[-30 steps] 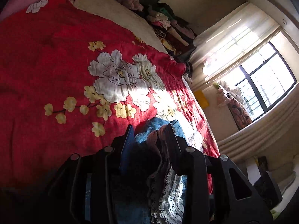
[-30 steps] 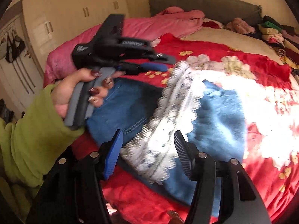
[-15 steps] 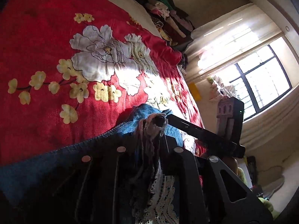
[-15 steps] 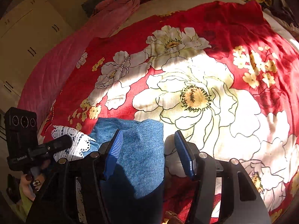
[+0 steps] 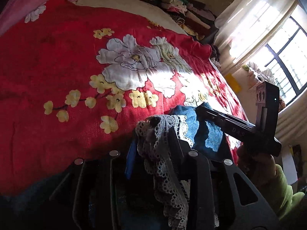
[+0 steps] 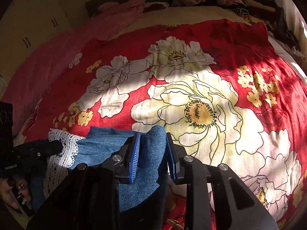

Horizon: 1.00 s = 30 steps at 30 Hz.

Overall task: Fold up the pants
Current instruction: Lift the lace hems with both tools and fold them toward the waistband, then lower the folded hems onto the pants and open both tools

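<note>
The pants are blue denim with a white lace trim, held up over the red flowered bed. My left gripper is shut on the lace edge of the pants; the denim hangs beyond it. My right gripper is shut on a fold of the denim between its blue pads. In the left wrist view the right gripper reaches in from the right; in the right wrist view the left gripper is at the left edge.
A red bedspread with large white flowers covers the bed. A pink blanket lies at the left. Stacked clothes sit at the head of the bed. A window with a curtain is at the right.
The right gripper swung from the lace toward the bed and closed on a fold of denim. The left gripper kept its hold on the lace edge and shifted.
</note>
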Motion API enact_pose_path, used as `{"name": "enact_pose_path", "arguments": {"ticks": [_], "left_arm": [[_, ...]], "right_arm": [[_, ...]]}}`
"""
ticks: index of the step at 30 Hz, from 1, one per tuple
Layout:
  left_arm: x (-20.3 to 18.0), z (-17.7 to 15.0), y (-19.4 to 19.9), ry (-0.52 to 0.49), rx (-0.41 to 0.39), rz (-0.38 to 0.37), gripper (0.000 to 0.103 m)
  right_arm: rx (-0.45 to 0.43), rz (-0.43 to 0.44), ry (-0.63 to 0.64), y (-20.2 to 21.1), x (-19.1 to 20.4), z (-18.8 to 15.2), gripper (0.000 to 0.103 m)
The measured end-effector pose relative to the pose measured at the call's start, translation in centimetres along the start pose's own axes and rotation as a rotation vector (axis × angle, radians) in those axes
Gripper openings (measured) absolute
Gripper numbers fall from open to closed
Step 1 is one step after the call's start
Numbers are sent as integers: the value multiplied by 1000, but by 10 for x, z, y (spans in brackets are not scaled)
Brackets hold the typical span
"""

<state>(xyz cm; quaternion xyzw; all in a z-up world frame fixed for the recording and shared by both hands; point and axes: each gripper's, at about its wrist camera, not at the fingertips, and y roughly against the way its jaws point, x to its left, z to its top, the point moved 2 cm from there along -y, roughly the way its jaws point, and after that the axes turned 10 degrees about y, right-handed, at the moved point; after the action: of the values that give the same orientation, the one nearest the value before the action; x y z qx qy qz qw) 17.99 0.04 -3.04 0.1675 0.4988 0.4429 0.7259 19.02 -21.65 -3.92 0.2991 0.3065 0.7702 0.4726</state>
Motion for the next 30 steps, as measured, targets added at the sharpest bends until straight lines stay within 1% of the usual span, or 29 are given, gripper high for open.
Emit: {"name": "enact_pose_path", "arguments": {"ticks": [2, 4, 6, 7, 8, 9, 10, 13, 14, 15, 16, 18, 25, 30], "left_arm": [[-3, 1, 10, -12, -22, 6, 37], [-5, 1, 22, -19, -43, 10, 42], [-8, 0, 34, -27, -72, 45, 48], [-9, -1, 39, -29, -89, 67, 51], [-10, -4, 45, -28, -101, 79, 57], [-10, -8, 51, -26, -114, 85, 64], [-12, -12, 56, -27, -129, 96, 67], [-15, -24, 66, -30, -147, 134, 77], [-17, -28, 68, -30, -147, 140, 84], [-19, -31, 70, -29, -149, 147, 88], [-20, -33, 72, -29, -152, 153, 89], [-24, -38, 77, -26, -159, 160, 92], [-35, -48, 95, -32, -175, 175, 92], [-34, -64, 100, -18, -148, 180, 92]], "right_arm": [[-36, 39, -36, 15, -5, -2, 47], [-79, 44, -44, 36, -5, -2, 55], [-111, 51, -33, 56, -3, -5, 60], [-122, 53, -26, 64, -1, -7, 68], [-132, 52, -19, 71, 0, -10, 73], [-142, 50, -12, 79, 2, -14, 73], [-151, 53, -5, 85, 4, -16, 75], [-180, 46, 14, 103, 9, -25, 85], [-187, 42, 17, 109, 11, -28, 88], [-192, 36, 23, 114, 13, -31, 89], [-199, 31, 29, 120, 14, -34, 92], [-207, 27, 40, 128, 17, -39, 93], [-217, 9, 56, 150, 16, -58, 94], [-168, 15, 91, 150, 21, -73, 94]]}}
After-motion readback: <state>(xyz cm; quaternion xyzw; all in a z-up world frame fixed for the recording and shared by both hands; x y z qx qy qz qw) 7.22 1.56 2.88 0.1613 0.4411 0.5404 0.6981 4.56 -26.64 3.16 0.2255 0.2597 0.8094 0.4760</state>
